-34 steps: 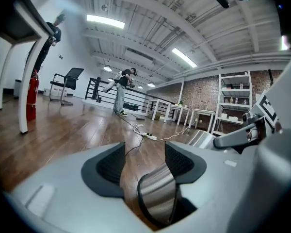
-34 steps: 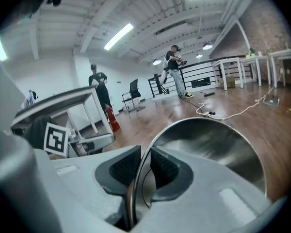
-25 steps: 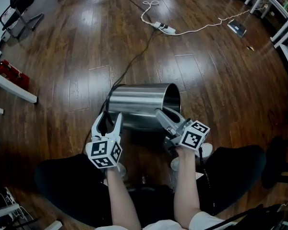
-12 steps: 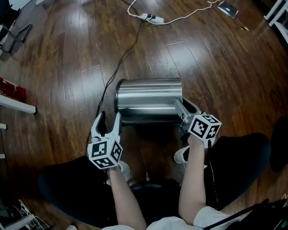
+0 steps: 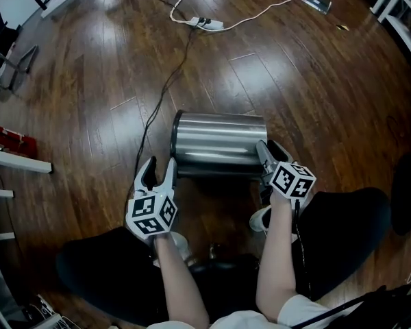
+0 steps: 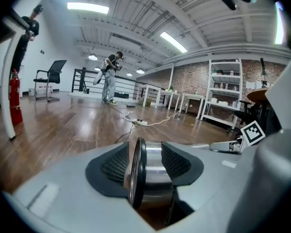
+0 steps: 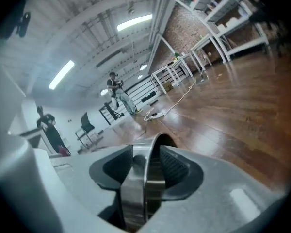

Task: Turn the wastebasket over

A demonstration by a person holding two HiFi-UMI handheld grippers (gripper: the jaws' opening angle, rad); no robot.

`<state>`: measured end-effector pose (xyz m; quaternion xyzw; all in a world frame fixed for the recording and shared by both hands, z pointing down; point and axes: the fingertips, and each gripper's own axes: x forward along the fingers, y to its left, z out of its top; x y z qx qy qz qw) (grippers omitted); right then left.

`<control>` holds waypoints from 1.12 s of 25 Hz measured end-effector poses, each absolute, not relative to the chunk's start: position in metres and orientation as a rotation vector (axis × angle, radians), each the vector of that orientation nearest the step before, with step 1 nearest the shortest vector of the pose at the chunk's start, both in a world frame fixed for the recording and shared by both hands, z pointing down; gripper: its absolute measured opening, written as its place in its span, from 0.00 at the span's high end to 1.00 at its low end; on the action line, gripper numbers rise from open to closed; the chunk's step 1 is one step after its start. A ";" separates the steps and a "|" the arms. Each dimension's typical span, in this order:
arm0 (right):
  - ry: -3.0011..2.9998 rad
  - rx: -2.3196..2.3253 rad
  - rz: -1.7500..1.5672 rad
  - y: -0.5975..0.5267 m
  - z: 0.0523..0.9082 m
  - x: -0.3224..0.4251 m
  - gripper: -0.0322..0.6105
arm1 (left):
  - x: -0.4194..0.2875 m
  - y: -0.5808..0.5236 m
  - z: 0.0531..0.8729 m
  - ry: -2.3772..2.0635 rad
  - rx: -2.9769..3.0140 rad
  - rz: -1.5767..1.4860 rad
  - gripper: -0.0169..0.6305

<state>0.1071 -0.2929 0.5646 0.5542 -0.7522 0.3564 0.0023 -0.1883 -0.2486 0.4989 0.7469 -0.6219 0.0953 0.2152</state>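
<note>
The steel wastebasket (image 5: pixel 219 146) lies on its side on the wood floor, base end to the left, open rim to the right. My left gripper (image 5: pixel 159 164) is at the base end. In the left gripper view the black base ring (image 6: pixel 137 174) stands between the jaws, which have just been closing, and gaps show beside both pads. My right gripper (image 5: pixel 268 149) straddles the open rim. Seen from the right gripper view, the rim wall (image 7: pixel 141 188) runs between the jaws, which have just been opening and no longer clamp it.
A black cable (image 5: pixel 166 88) runs from the basket's far side to a white power strip (image 5: pixel 209 24). A red extinguisher (image 5: pixel 10 141) lies by white table legs at the left. The person's dark-trousered legs (image 5: pixel 342 232) are just behind both grippers. Shelves (image 6: pixel 223 93) stand far off.
The basket's open end has swung down, so it now lies level on the floor. My right gripper went down with the rim and opened. My left gripper moved forward onto the base end.
</note>
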 end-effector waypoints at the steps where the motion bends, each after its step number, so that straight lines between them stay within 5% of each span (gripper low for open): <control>1: -2.313 1.733 1.043 -0.293 0.562 0.110 0.68 | -0.187 -0.252 0.507 -1.702 2.040 0.292 0.65; 9: -2.198 1.606 0.828 -0.284 0.529 0.113 0.67 | -0.177 -0.274 0.538 -1.560 2.000 0.250 0.64; 19: -2.216 1.422 0.995 -0.267 0.557 0.100 0.68 | -0.178 -0.284 0.558 -1.490 1.977 0.163 0.71; 23: -2.155 1.395 0.980 -0.264 0.563 0.101 0.87 | -0.177 -0.279 0.560 -1.392 1.976 0.075 0.79; 28: -2.093 1.395 0.931 -0.265 0.566 0.102 0.88 | -0.177 -0.271 0.561 -1.360 2.003 0.109 0.82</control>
